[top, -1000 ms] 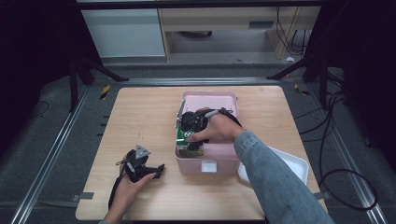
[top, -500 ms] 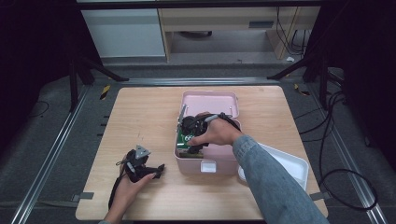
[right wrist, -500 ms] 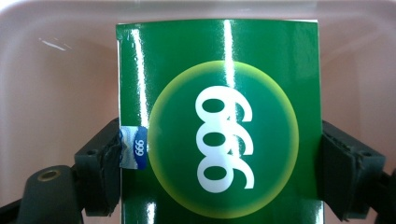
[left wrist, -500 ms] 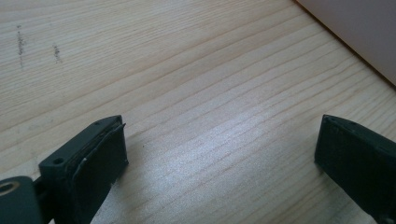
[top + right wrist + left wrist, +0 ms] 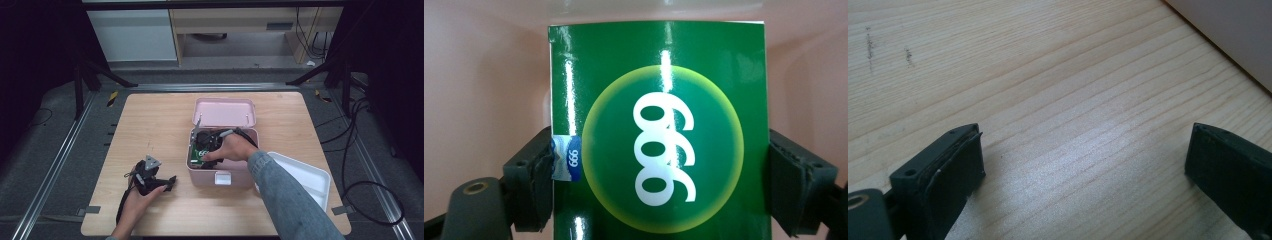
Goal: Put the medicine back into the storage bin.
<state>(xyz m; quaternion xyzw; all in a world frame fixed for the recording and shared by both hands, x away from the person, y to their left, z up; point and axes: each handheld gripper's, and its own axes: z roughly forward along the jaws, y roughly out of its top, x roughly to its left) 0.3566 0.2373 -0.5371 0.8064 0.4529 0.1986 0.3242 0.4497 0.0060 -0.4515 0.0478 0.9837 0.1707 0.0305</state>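
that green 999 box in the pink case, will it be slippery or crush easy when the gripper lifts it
The green box shines with glare streaks, so its faces are probably slick. It looks like thin printed card, so a hard squeeze from the right gripper may dent it. Flat sides and square edges suggest it won't roll.
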